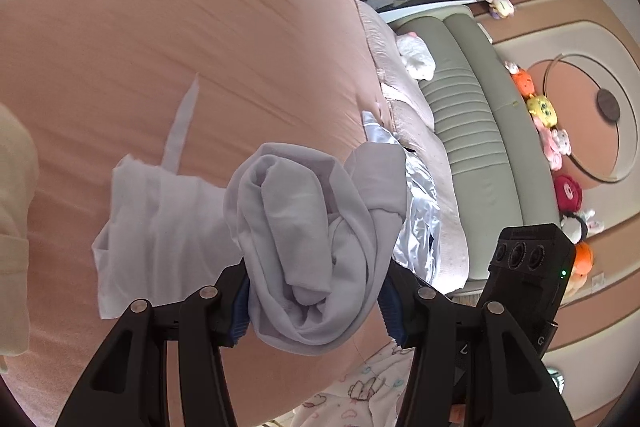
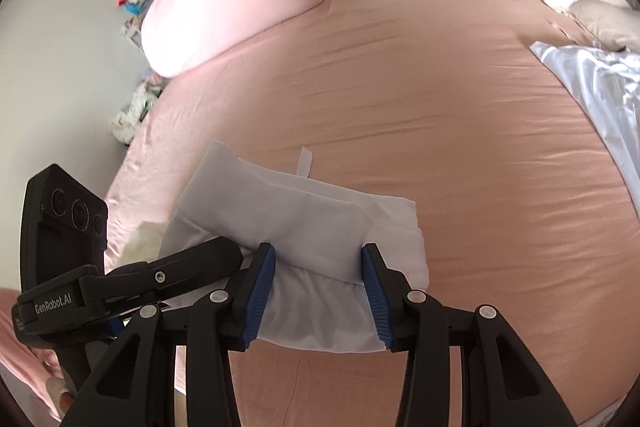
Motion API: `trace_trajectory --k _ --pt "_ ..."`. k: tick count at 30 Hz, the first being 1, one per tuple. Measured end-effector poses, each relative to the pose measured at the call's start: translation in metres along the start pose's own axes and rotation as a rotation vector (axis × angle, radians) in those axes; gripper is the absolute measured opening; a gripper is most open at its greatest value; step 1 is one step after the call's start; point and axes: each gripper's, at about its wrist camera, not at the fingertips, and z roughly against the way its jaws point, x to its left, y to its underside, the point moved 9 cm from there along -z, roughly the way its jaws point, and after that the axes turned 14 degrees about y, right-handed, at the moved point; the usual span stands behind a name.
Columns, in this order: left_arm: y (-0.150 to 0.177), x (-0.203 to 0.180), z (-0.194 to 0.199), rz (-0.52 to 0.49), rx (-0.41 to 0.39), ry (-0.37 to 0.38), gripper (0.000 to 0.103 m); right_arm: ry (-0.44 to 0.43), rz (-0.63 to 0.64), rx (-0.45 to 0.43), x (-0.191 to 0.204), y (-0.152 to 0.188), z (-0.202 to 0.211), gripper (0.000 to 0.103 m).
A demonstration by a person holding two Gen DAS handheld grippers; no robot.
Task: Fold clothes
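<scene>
Both grippers, left gripper (image 1: 314, 301) and right gripper (image 2: 318, 291), pinched bunched pale-lilac soft cloth garment (image 2: 304, 219) above peach bedsheet (image 2: 440, 107), lifting it for folding.

The left gripper (image 1: 316, 303) is pointed down at a slant, and a bunched pale cloth (image 1: 304, 247) is squeezed between its two blue pads. The right gripper (image 2: 318, 293) is tipped down more steeply. Its jaws are set partway apart, and the folded edge of the same pale cloth is pinched between them. The left gripper is seen just beside the right one.
</scene>
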Motion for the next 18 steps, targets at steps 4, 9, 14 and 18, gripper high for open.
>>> trace_trajectory --k 4,9,14,18 --pt "-0.006 0.006 0.009 0.006 -0.021 -0.001 0.048 0.008 0.028 0.001 0.007 0.004 -0.001 0.044" --pt "-0.009 0.017 0.019 0.018 -0.038 -0.013 0.048 0.002 0.058 -0.002 0.022 0.003 -0.007 0.044" --pt "-0.002 0.038 0.018 0.038 -0.031 -0.066 0.048 0.031 0.092 0.023 0.026 0.015 -0.016 0.044" --pt "0.004 0.052 0.017 0.053 -0.037 -0.113 0.048 0.052 0.122 0.037 0.024 0.027 -0.022 0.044"
